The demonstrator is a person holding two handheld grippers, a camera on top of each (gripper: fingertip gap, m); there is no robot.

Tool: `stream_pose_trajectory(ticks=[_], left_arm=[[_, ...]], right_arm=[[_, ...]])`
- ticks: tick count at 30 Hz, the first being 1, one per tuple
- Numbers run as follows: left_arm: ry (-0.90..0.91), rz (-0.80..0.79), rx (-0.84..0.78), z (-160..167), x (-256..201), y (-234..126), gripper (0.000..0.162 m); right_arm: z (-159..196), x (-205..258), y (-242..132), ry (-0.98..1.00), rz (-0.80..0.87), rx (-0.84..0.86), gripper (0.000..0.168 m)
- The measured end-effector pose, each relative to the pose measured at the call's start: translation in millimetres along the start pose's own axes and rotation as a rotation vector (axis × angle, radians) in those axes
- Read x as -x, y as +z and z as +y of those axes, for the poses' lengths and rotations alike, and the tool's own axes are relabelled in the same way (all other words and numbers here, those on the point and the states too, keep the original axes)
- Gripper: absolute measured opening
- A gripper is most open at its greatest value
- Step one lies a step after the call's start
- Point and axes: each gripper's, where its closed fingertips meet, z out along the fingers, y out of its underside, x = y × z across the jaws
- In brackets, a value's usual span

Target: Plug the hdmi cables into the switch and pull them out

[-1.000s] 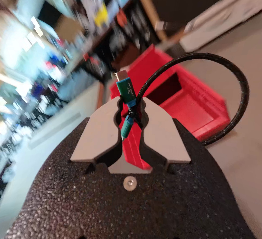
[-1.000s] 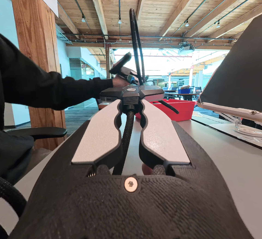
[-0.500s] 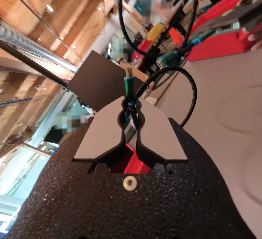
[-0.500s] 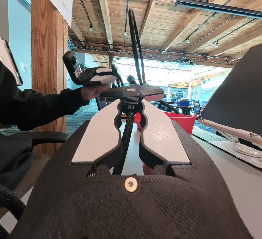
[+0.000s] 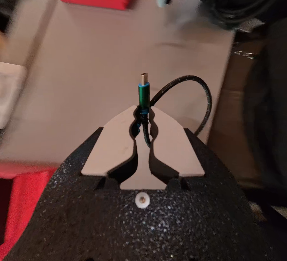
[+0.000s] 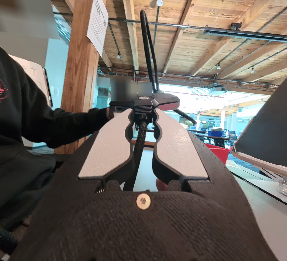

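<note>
Your left gripper (image 5: 143,110), clamped on the green plug (image 5: 144,94), swung down off the switch (image 6: 144,100); right gripper (image 6: 142,112) still pinches the switch. Re-aim.

The right claw (image 6: 142,113) was clamped on the ribbed black plug (image 6: 143,110) of a braided cable (image 6: 138,142) seated in the black switch (image 6: 144,100), which was held above the white bench (image 6: 262,207). Thin black cables (image 6: 148,52) were looped upward behind it, and a dark sleeve (image 6: 62,123) was stretched toward its left end.
</note>
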Motion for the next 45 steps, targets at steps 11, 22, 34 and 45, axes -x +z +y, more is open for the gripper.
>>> stream_pose_trajectory(ticks=[11, 22, 34, 45], left_arm=[[0.101, 0.118, 0.14, 44, 2, 119, 0.01], [0.153, -0.196, 0.123, 50, 2, 116, 0.03], [0.098, -0.113, 0.105, 50, 19, 150, 0.016], [0.173, 0.084, 0.201, 51, 24, 155, 0.015]], right_arm=[[10, -11, -18, 0.002, 0.061, 0.041, 0.023], [24, -15, -22, 0.004, 0.092, 0.106, 0.023], [34, -12, -19, 0.02, 0.067, 0.139, 0.023], [31, -14, -24, 0.027, 0.088, 0.115, 0.023]])
